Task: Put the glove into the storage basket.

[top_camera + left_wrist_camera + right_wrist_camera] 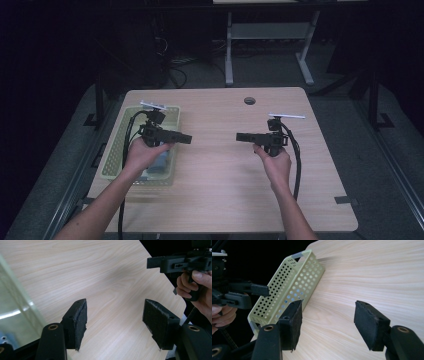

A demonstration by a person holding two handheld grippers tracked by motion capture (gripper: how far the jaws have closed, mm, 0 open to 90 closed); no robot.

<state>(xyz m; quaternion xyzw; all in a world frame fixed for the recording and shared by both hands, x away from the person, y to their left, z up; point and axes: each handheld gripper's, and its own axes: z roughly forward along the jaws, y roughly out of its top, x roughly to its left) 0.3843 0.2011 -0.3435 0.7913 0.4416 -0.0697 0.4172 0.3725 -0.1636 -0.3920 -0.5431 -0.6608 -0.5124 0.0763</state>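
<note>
Two tools face each other over the bare middle of the bench point(220, 165), each held level in one of my hands. My left tool point(187, 138) has its pads spread apart with nothing between them, as the left gripper view shows against plain wood grain; my right tool point(240, 136) stands equally wide and equally empty.

Risk, as I judge it: the pale green perforated basket point(172, 112) sits at the bench's left edge, directly under my left hand point(145, 154). A careless drop of that wrist could knock the basket's rim or nudge it toward the edge, since it looks light and nothing anchors it. The trailing cable point(131, 127) of the left tool also loops over the basket and could snag its wall if I swing outward. A bluish item point(159, 164) lies inside the basket, partly hidden by my hand; I cannot tell what it is.

Position: the basket lies behind and below the left tool's tips, which point away from it toward the bench centre. From the right tool it is well apart, across the open wood, its holed long wall turned toward that tool.
</note>
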